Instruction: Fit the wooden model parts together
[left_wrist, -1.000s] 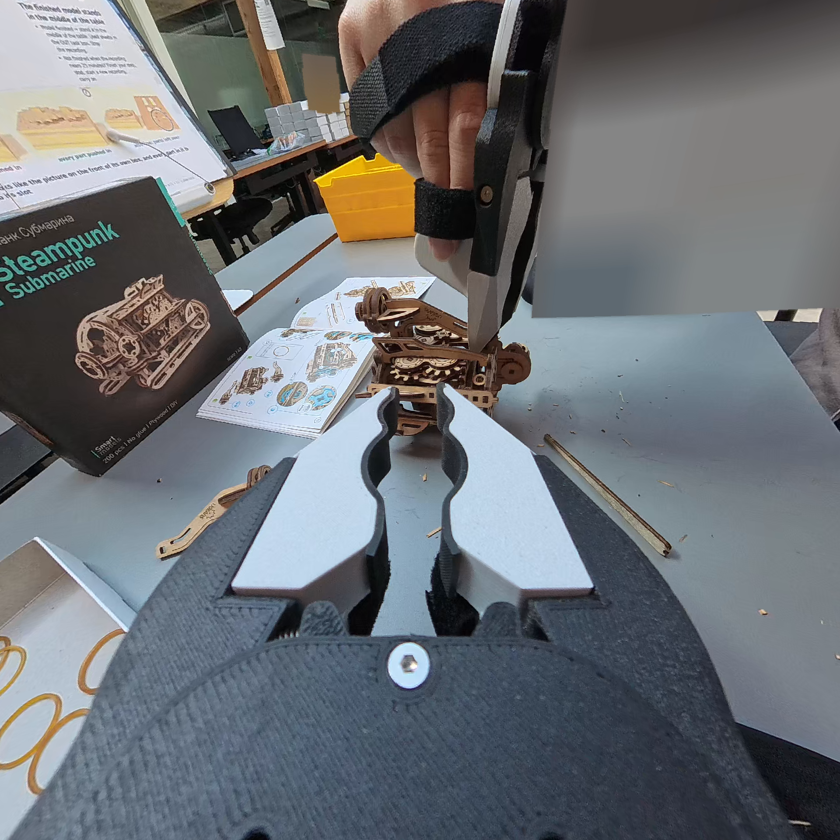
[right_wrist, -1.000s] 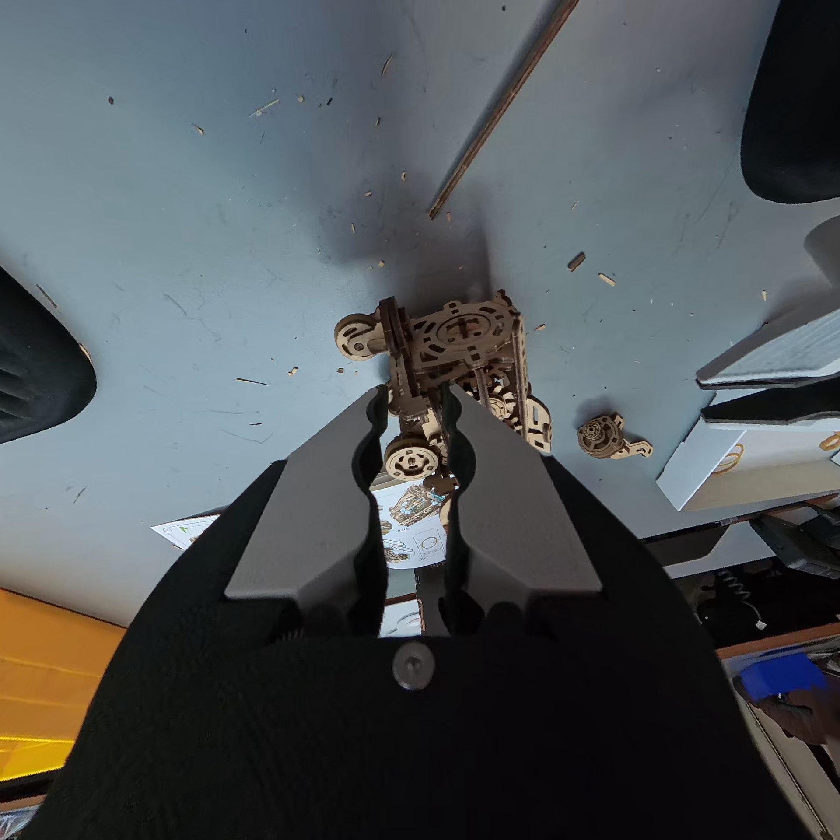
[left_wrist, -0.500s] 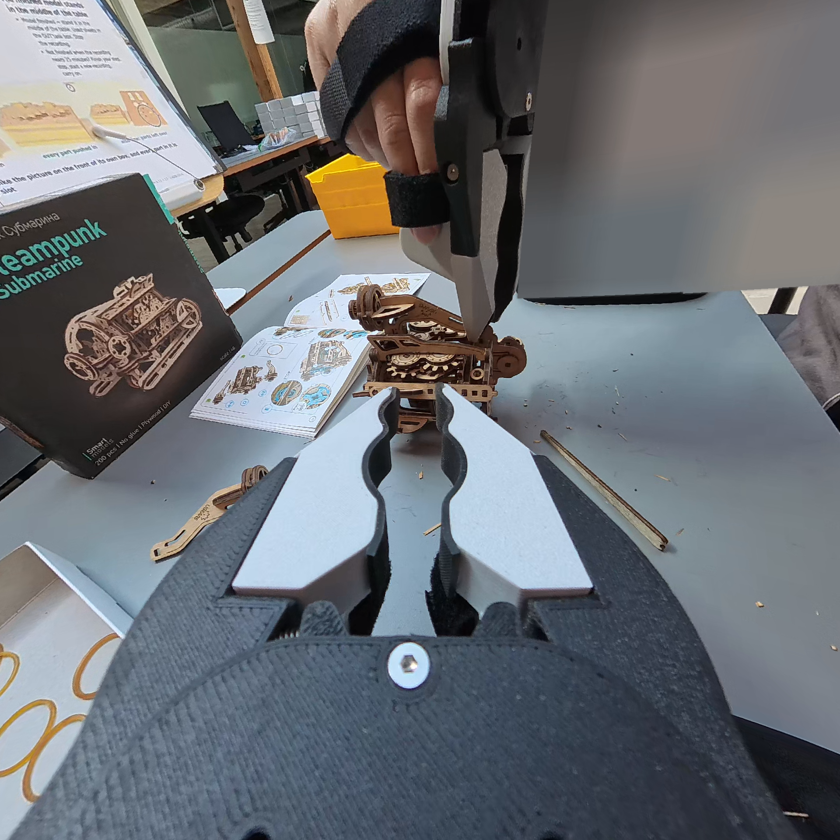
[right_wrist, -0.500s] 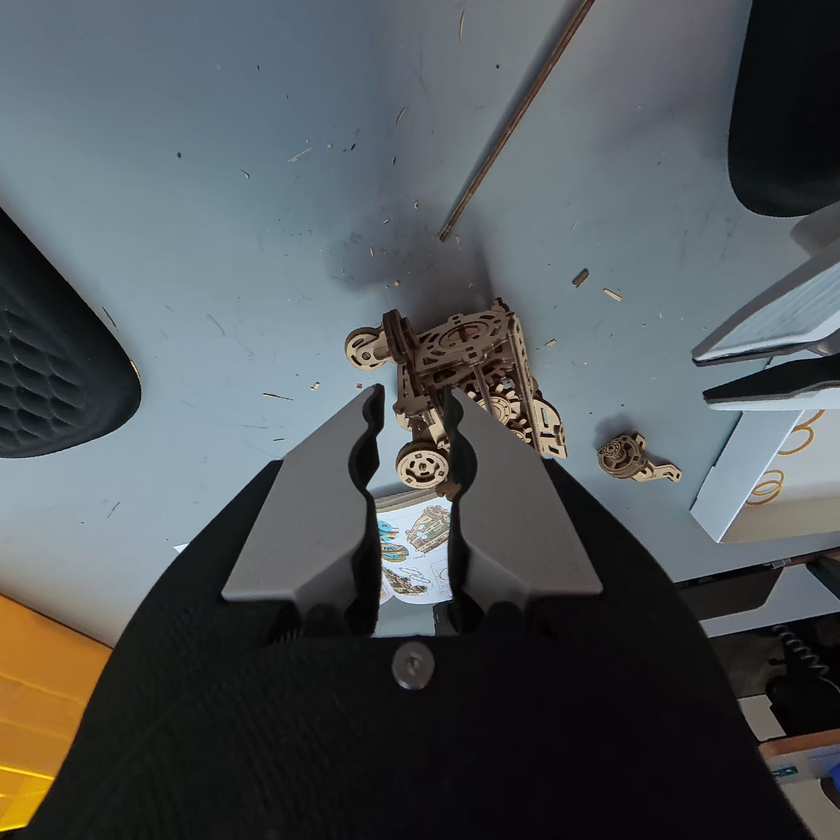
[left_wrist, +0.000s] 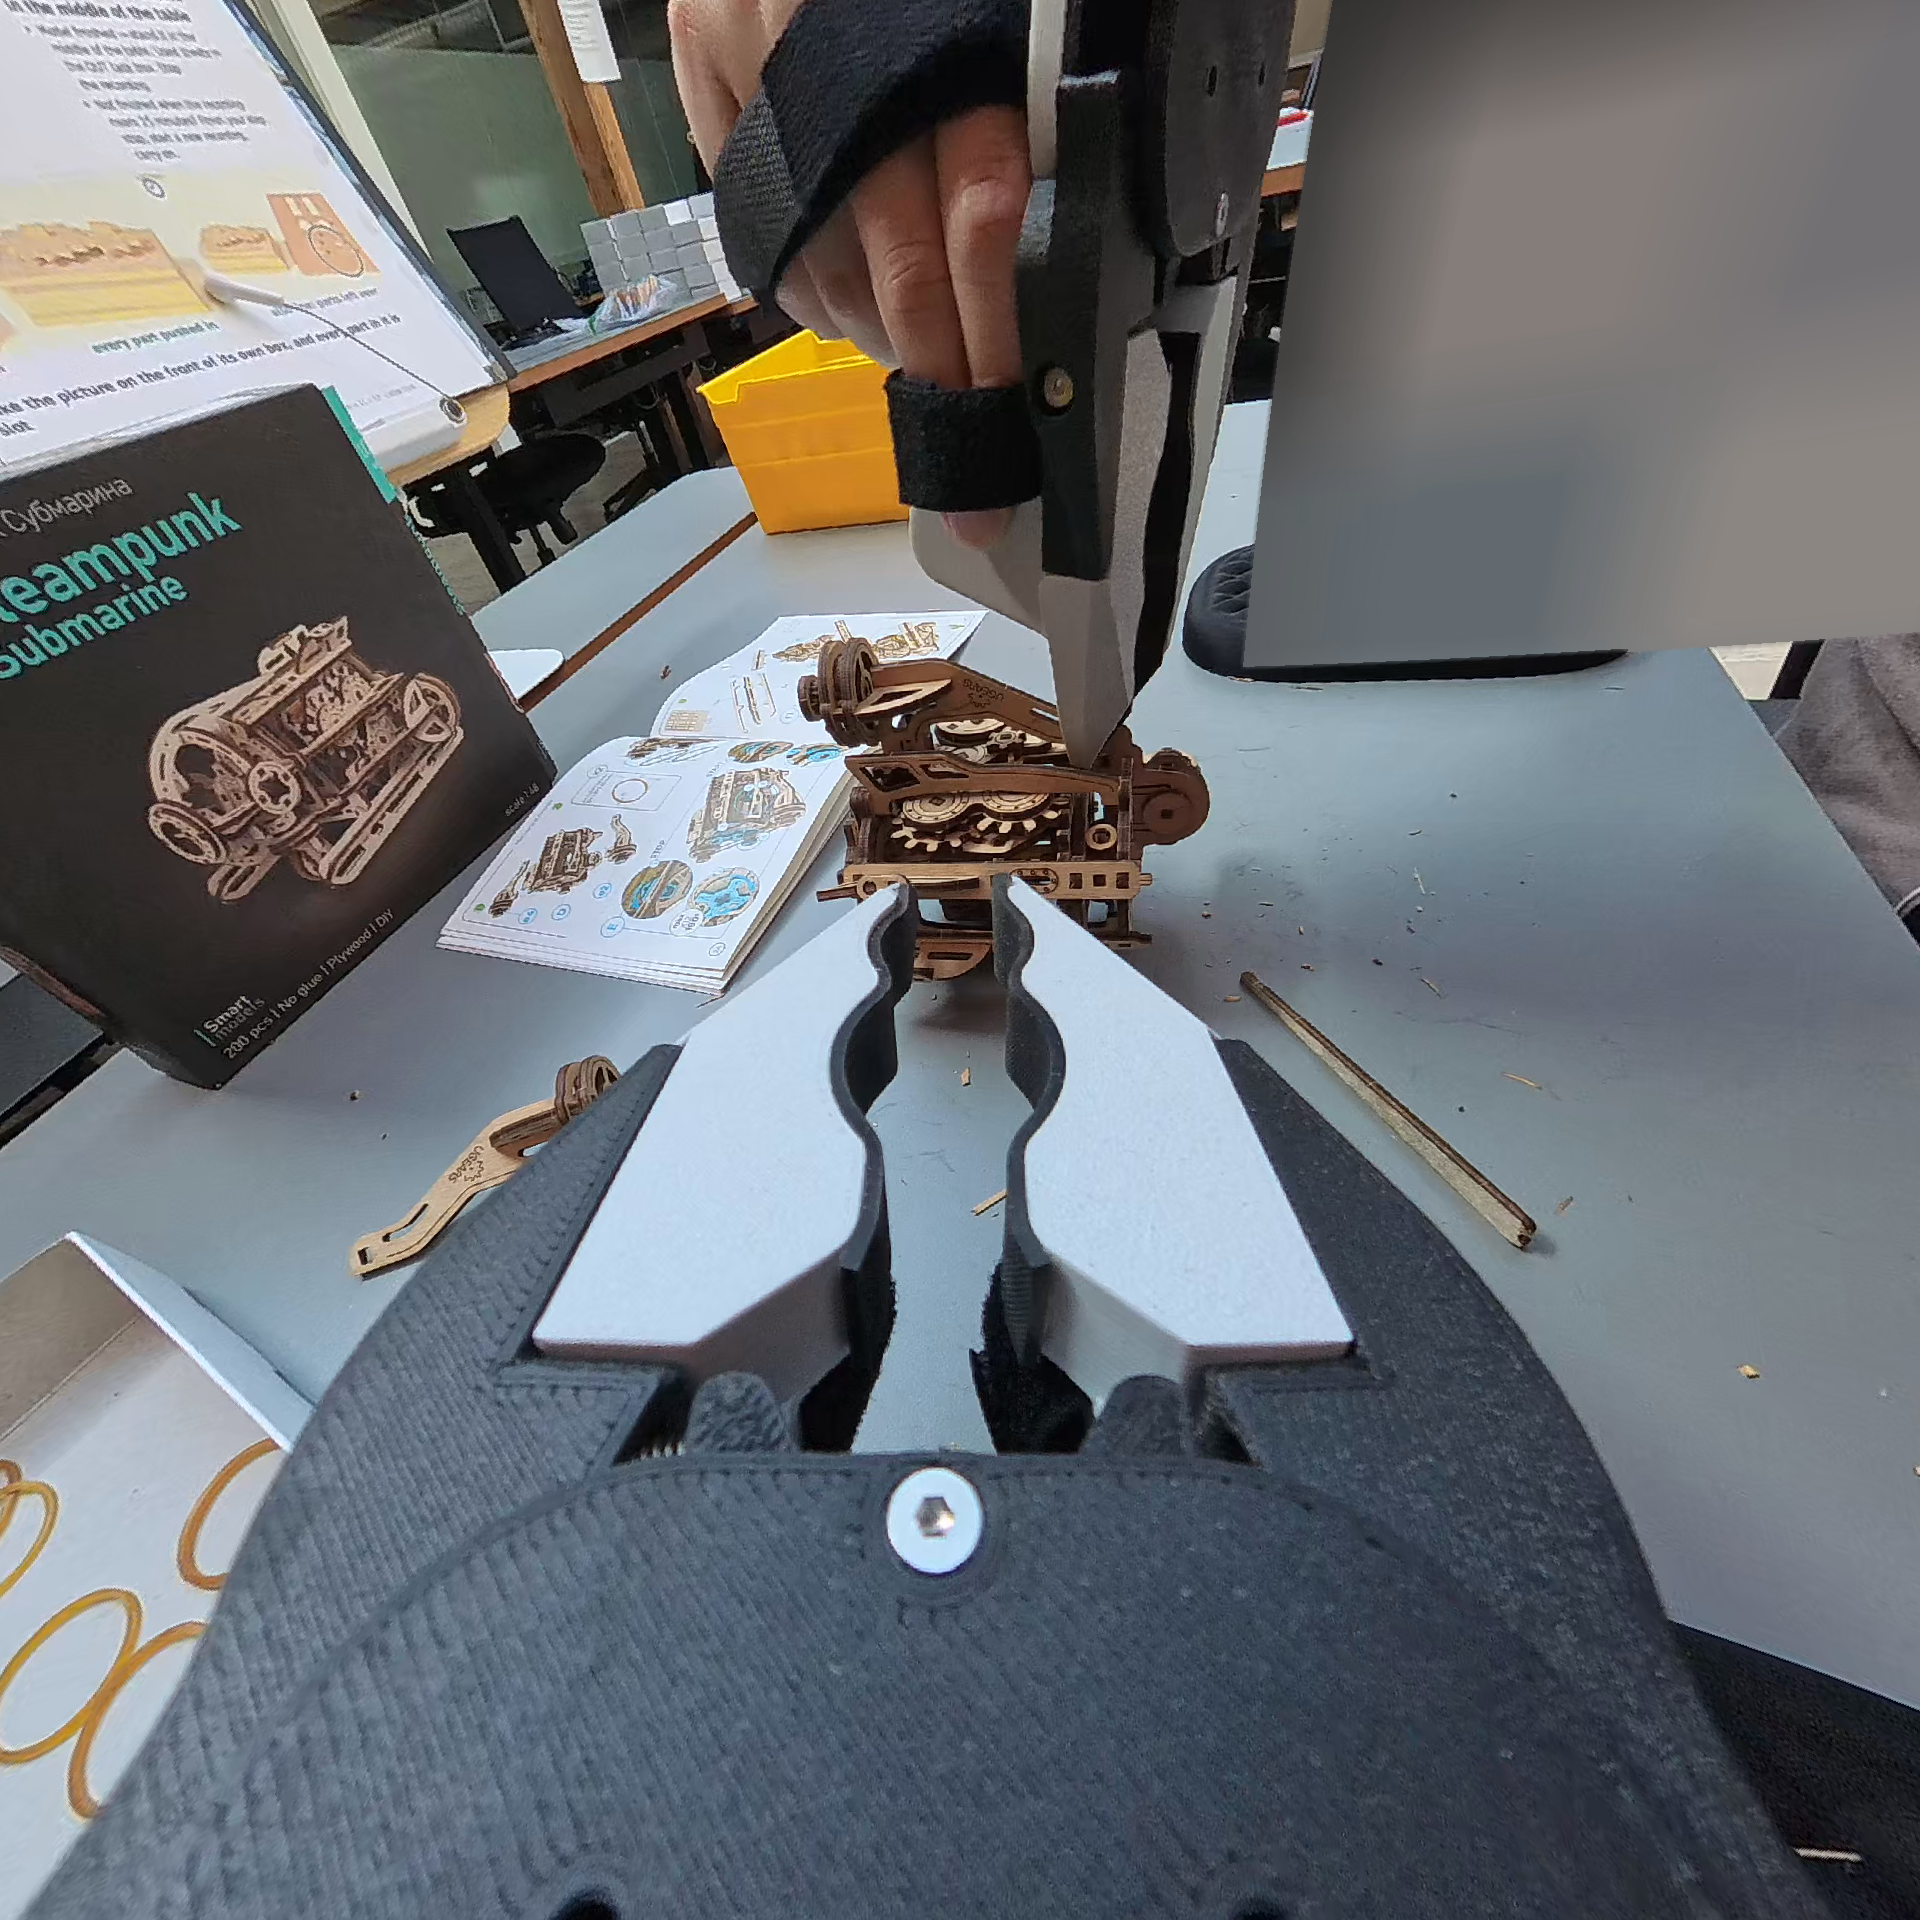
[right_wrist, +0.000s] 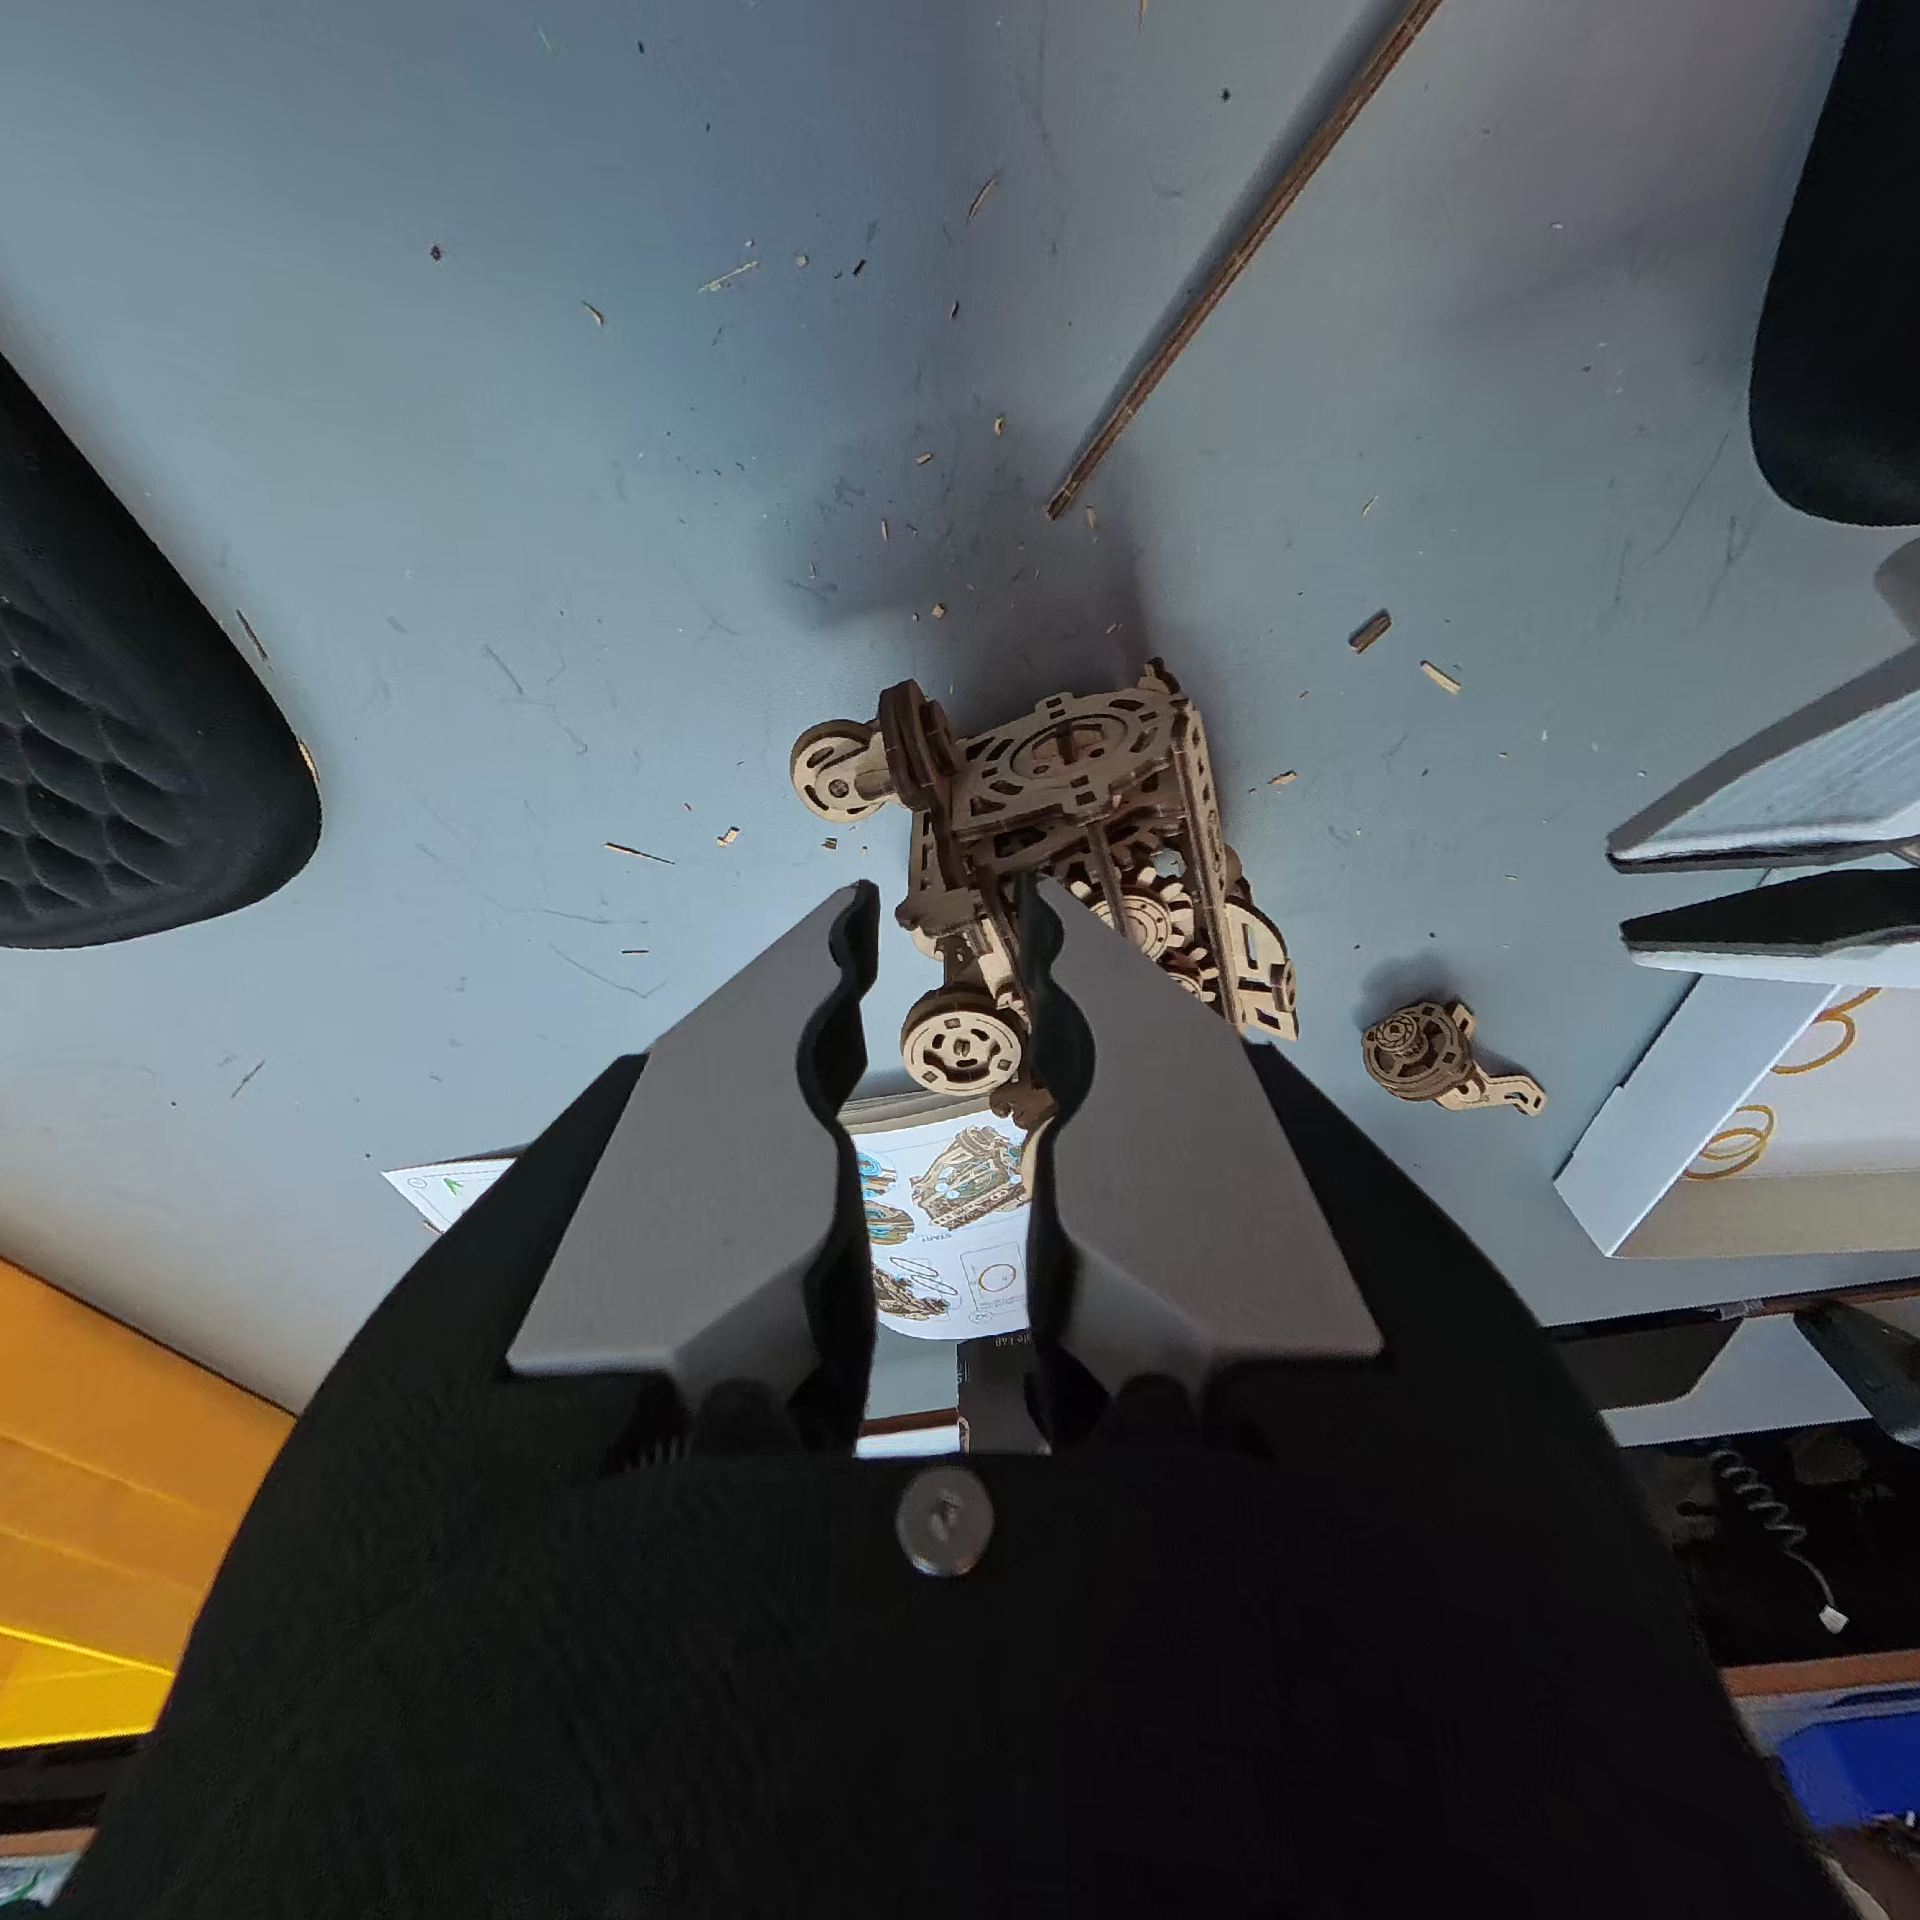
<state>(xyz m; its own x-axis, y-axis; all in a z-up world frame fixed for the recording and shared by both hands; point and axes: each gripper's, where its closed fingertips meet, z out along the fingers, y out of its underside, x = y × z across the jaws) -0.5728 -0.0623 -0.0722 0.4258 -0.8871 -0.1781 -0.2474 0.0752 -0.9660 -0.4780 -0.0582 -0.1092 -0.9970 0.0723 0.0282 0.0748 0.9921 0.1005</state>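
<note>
With both jaws slightly open and empty, the right gripper hovers over the wooden model, while the left gripper must next fetch the loose wooden arm.

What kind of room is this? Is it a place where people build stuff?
Probably a workshop or lab. A half-built wooden model sits on a grey table with wood crumbs, beside its instruction booklet, and behind are other desks and yellow bins.

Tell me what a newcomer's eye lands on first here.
The wooden gear model at mid-table, with the right gripper pointing straight down onto its top. Left of it lie an open instruction booklet and a dark kit box; a thin wooden stick lies to the right.
</note>
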